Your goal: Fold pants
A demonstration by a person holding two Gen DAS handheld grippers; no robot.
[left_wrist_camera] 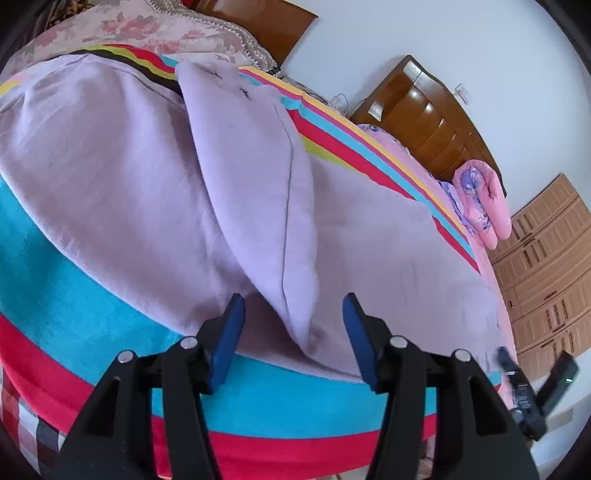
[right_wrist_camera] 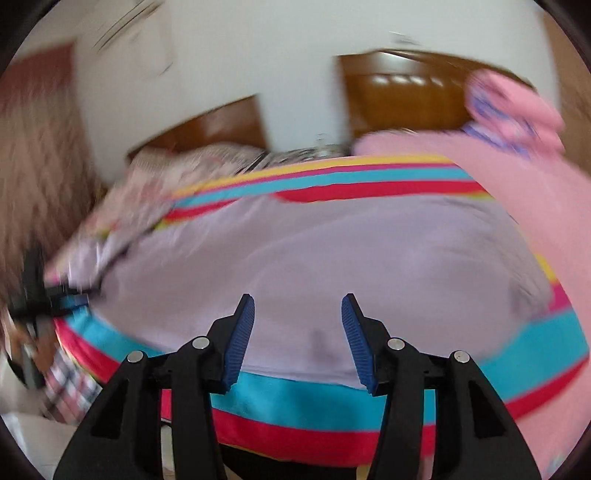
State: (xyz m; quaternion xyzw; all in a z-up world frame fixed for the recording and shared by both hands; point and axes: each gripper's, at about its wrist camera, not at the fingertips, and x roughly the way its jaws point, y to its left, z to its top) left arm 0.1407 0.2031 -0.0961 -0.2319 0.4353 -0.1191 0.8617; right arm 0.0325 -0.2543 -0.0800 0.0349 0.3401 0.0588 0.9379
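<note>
- While both tools hang over the near edge of the bed, the lilac pants (left_wrist_camera: 122, 192) lie spread across the striped blanket (left_wrist_camera: 66, 295), their lower hem close to that near edge.
- Left gripper (left_wrist_camera: 293, 321): blue pads (left_wrist_camera: 229, 339) set wide apart, nothing between them. A raised fold of the pants (left_wrist_camera: 258, 206), with a seam running down it, points toward the gap; its tip sits just ahead of the pads. Cannot tell whether a pad touches the cloth.
- Right gripper (right_wrist_camera: 297, 321): likewise spread wide, ribbed blue pads (right_wrist_camera: 240, 339) empty. Below the gap lies flat lilac cloth of the pants (right_wrist_camera: 332, 266), hem just beside the turquoise band of the blanket (right_wrist_camera: 295, 402). This view is blurred; contact cannot be judged.
- From the left wrist view the other tool (left_wrist_camera: 524, 391) shows at the bed's near right corner, dark and partly cut off.
- Blanket stripes: turquoise, red, yellow, running along the bed's edges.
- Far side of the bed: a floral quilt (left_wrist_camera: 147, 33) at the far left corner, a rolled pink quilt (left_wrist_camera: 480, 203) at the far right.
- Beyond: a brown wooden headboard (left_wrist_camera: 424, 114) and a lighter wardrobe (left_wrist_camera: 546, 277) against the white wall.
</note>
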